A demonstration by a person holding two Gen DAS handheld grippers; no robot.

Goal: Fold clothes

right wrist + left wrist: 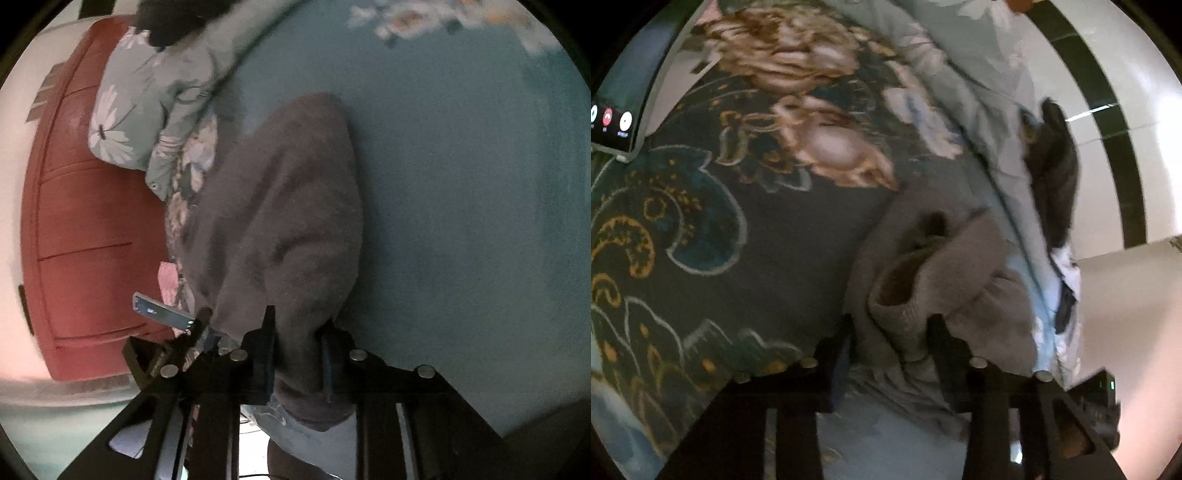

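- Both views: dim indoor light, soft shadows.
- Motion blur smears fabric detail throughout.
- Fisheye distortion bends edges; corners vignette black.
- Glare on white wall [1152, 110], left wrist view.

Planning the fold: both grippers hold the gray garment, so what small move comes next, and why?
Probably lift both ends together and pull gently apart. The left gripper pinches a bunched, ribbed edge of the gray garment; the right gripper clamps another part. The cloth looks crumpled over the floral bedspread, so it needs flattening first.

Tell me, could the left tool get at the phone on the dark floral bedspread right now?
Probably not yet: the left tool is shut on the grey garment, and the phone lies far across the bedspread. Nothing blocks the path otherwise.
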